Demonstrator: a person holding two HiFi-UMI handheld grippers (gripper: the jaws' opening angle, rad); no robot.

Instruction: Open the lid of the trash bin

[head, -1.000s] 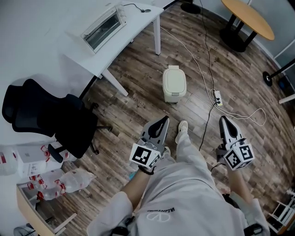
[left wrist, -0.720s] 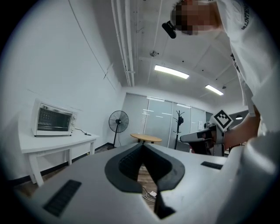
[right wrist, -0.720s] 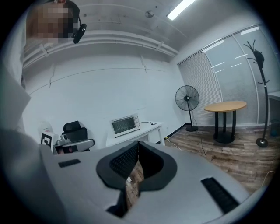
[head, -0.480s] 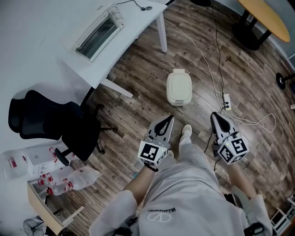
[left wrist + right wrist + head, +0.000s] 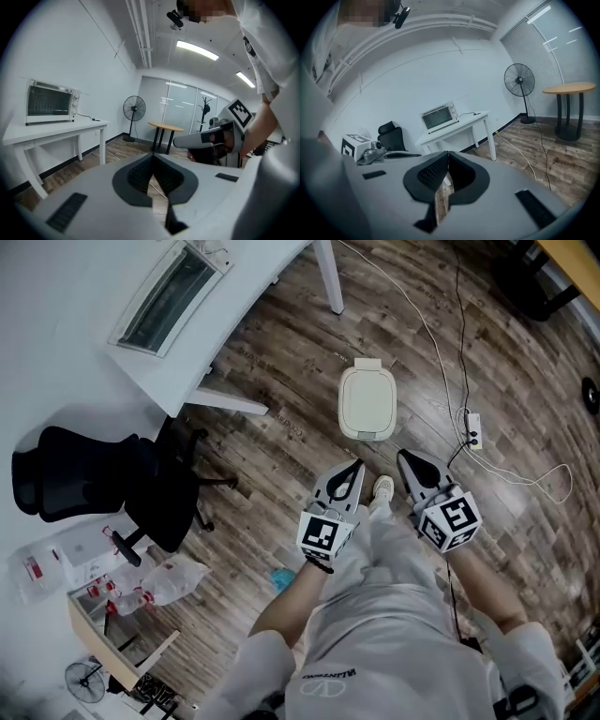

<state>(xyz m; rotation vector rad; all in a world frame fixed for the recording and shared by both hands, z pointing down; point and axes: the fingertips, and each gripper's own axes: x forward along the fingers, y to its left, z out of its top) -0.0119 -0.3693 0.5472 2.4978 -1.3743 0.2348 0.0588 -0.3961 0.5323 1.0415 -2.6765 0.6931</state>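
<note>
The cream trash bin (image 5: 367,403) stands on the wood floor with its lid down, seen only in the head view. My left gripper (image 5: 355,467) hangs just short of it, at its near left corner, jaws shut on nothing. My right gripper (image 5: 404,457) is beside it, by the bin's near right corner, also shut and empty. In the left gripper view the shut jaws (image 5: 152,157) point level into the room, with the right gripper (image 5: 208,138) beside them. The right gripper view shows its own jaws (image 5: 448,155) closed and the left gripper (image 5: 375,152) at the left.
A white desk (image 5: 246,315) with a toaster oven (image 5: 165,298) stands to the bin's left, and a black office chair (image 5: 98,482) nearer me. A power strip (image 5: 473,428) and cables lie right of the bin. My shoe (image 5: 382,488) is between the grippers. Bags and boxes (image 5: 141,585) clutter the lower left.
I have stepped toward the bin, which now lies closer below me. Both grippers moved forward to its near edge, and the right one swung left toward the left one.
</note>
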